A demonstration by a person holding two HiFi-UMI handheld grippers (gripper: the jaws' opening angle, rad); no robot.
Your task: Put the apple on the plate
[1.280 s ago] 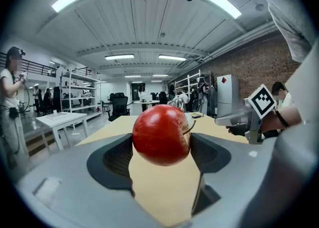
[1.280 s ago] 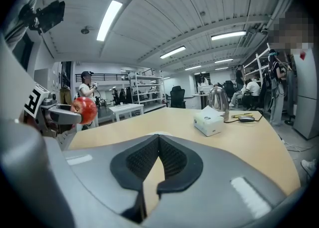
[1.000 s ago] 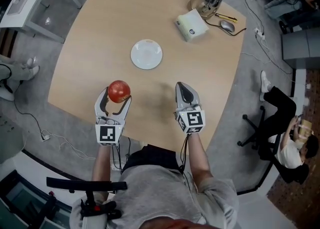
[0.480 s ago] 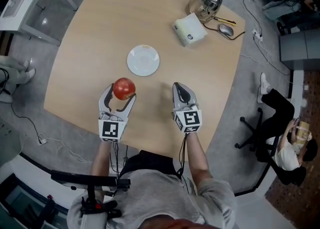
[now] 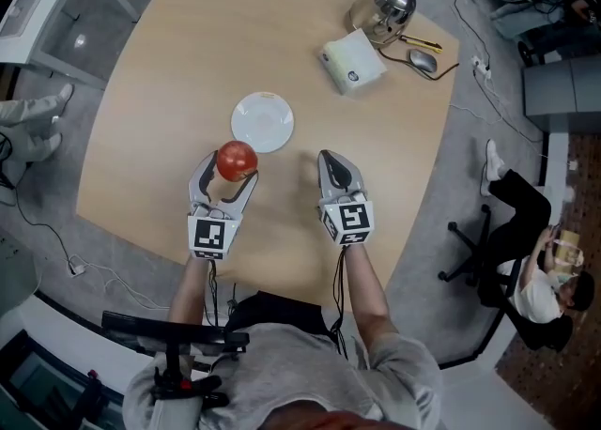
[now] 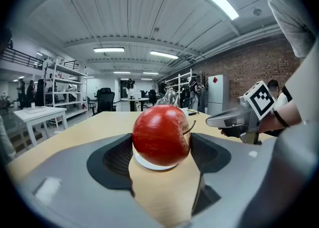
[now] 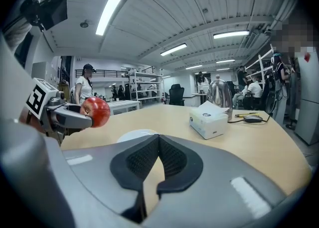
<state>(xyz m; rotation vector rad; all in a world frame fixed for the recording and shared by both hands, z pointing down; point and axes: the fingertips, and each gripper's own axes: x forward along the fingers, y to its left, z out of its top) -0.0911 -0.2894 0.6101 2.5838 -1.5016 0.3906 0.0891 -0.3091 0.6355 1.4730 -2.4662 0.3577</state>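
**Red apple in grip, short of plate: drop and roll-off risks**

Red apple (image 5: pixel 237 160) is sitting between the jaws of the left gripper (image 5: pixel 230 168), which is clamping it at its two sides. The load is hanging clear above the desk (image 5: pixel 178 62), at the near rim of the plate (image 5: pixel 264 115). From the head view it is overlapping that rim only, not the plate's middle. The right gripper (image 5: pixel 332 161) is holding nothing, its jaws pressed together, and is hovering beside the left one, well apart from the plate.

Risks, in my judgement:

- Slip. The pads are bearing on a round, glossy skin across a narrow band. Any loosening or jolt in transit is likely to let the apple drop onto the desk.
- Early release. Opening now is likely to land the apple on the rim, tipping the shallow plate or sending the fruit rolling off.
- Release from height. The plate is small and nearly flat, so a dropped apple is likely to bounce or roll out.
- Contact. Lowering with the jaws low risks pushing the light plate across the smooth wood.
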